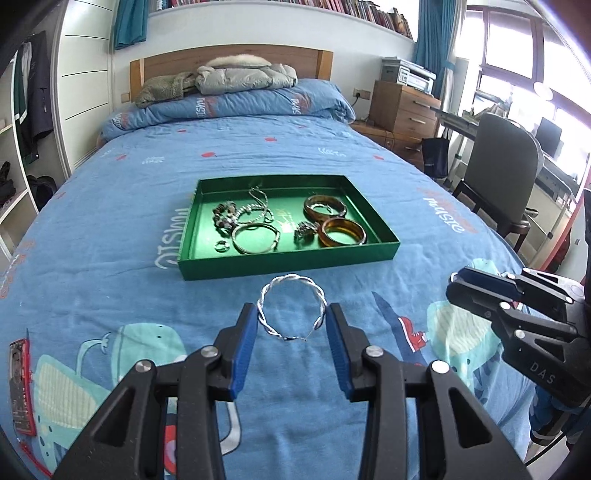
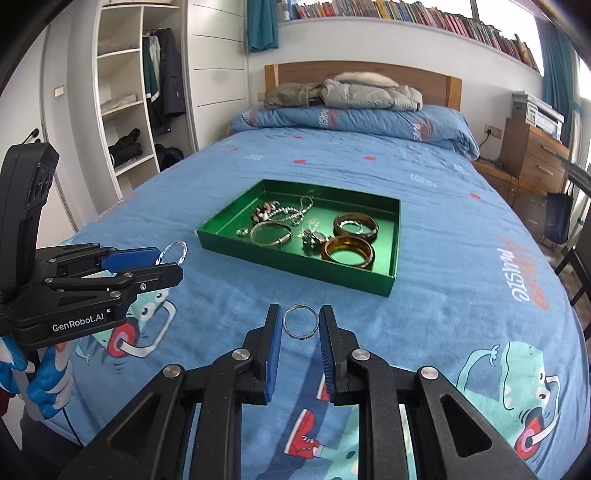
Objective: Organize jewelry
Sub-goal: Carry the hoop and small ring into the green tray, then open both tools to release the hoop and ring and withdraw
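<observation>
Green tray [image 2: 295,254] of bangles, bed [image 2: 443,258], each tool gripping a bracelet

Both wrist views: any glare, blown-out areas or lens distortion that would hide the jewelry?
Left wrist view: the window at upper right is overexposed, but the twisted silver bangle and green tray are sharp and evenly lit. Right wrist view: strong fisheye bending at the edges with dark corners; the plain silver ring stays crisp at center, with small glints only.

Blue-quilted bed [image 1: 258,147] with wooden headboard [image 1: 229,59], open wardrobe [image 2: 125,99], wall bookshelf [image 2: 406,14], bright windows [image 1: 517,55].
</observation>
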A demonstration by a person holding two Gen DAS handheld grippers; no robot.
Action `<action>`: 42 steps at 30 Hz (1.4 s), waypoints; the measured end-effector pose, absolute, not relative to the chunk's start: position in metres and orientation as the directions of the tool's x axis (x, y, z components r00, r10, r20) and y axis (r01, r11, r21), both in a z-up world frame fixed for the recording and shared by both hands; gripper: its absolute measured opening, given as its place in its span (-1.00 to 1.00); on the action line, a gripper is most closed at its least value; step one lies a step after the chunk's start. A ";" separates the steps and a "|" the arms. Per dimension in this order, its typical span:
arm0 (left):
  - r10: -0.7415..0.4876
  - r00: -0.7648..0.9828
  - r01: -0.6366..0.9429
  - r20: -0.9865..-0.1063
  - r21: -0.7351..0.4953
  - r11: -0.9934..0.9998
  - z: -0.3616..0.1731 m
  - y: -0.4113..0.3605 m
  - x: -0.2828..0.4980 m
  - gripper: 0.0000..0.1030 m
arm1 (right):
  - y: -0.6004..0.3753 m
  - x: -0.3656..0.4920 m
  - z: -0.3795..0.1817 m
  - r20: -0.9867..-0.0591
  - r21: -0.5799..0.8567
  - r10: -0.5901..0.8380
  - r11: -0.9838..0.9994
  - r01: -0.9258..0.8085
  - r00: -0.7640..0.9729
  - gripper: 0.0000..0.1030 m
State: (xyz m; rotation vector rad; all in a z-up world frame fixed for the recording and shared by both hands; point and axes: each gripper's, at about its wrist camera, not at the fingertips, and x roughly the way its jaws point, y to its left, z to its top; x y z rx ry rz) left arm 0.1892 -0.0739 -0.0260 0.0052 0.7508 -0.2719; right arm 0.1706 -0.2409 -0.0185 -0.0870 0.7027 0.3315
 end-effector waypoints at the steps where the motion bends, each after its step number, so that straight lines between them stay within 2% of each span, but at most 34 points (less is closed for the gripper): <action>1: -0.237 0.703 0.239 -0.670 -0.091 0.967 -0.023 -0.068 0.189 -0.30 | -0.238 0.169 -0.015 -0.643 0.029 0.271 0.943 -0.331 0.716 -0.61; 10: -0.207 0.727 0.202 -0.654 -0.084 0.976 -0.008 -0.038 0.212 -0.30 | -0.229 0.186 0.001 -0.616 0.017 0.276 0.941 -0.338 0.738 -0.61; 19: -0.219 0.702 0.236 -0.677 -0.068 0.969 -0.022 -0.059 0.284 -0.30 | -0.228 0.257 -0.003 -0.621 0.002 0.256 0.946 -0.325 0.741 -0.61; 32: -0.188 0.621 0.222 -0.761 -0.060 0.973 -0.085 -0.077 0.377 -0.30 | -0.251 0.387 -0.059 -0.716 0.086 0.218 0.970 -0.226 0.663 -0.61; 42: -0.201 0.569 0.209 -0.797 -0.096 0.973 -0.108 -0.076 0.392 -0.30 | -0.242 0.385 -0.101 -0.793 0.072 0.200 0.969 -0.237 0.575 -0.61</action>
